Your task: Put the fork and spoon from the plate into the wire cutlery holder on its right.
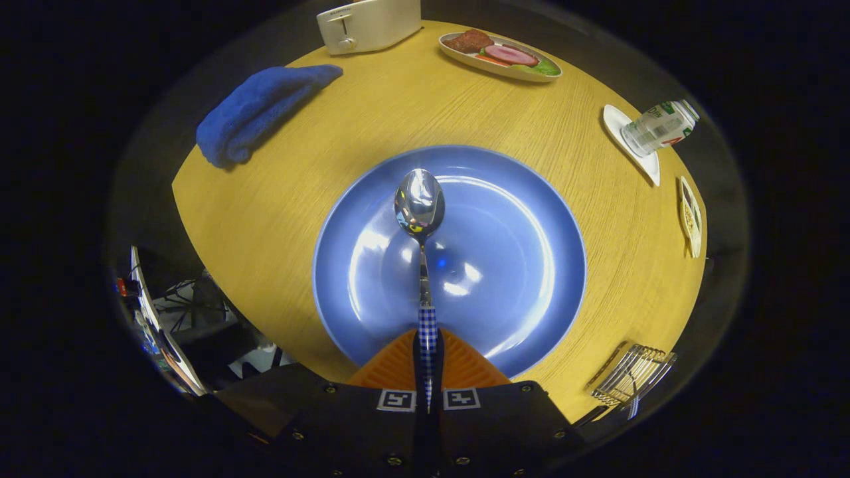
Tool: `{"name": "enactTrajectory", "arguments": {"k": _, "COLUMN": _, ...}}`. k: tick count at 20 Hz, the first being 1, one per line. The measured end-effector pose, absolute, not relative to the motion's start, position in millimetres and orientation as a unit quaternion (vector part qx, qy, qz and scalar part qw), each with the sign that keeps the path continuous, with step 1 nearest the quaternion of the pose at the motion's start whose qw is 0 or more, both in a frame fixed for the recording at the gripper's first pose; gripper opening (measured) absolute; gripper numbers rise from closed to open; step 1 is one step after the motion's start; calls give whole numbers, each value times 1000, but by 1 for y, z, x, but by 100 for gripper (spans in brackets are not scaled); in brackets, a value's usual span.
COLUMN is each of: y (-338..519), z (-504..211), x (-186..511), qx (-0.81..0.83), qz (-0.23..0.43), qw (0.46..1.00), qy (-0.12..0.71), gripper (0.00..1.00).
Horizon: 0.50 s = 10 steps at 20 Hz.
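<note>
The spoon (420, 206) is clamped by its checked handle between the closed fingers of the tool (428, 372) and is held above the blue plate (531, 265), bowl pointing ahead. No cutlery is seen lying on the plate. In the wire cutlery holder (631, 378), to the right on the tabletop (265, 219), a checked handle, probably the fork's, can be made out. Only the spoon's transfer appears to be left.

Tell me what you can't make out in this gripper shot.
Gripper view:
- Spoon: the handle's end is hidden between the closed fingers of the gripper.
- Wire cutlery holder: too small and distorted at the table's edge to tell what it holds.
- Bottle: label too small to read.
</note>
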<state>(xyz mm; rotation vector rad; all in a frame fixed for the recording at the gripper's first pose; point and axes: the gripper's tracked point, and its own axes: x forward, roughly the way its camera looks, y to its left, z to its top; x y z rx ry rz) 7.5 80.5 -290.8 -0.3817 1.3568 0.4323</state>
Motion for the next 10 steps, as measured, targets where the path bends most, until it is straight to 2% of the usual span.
{"name": "enactTrajectory", "arguments": {"k": 5, "y": 65, "z": -256, "x": 2, "qx": -175, "qz": 200, "qw": 749, "qy": 606, "gripper": 1}}
{"name": "enactTrajectory", "arguments": {"k": 10, "y": 35, "z": -238, "x": -11, "qx": -165, "qz": 173, "qw": 758, "qy": 607, "gripper": 1}}
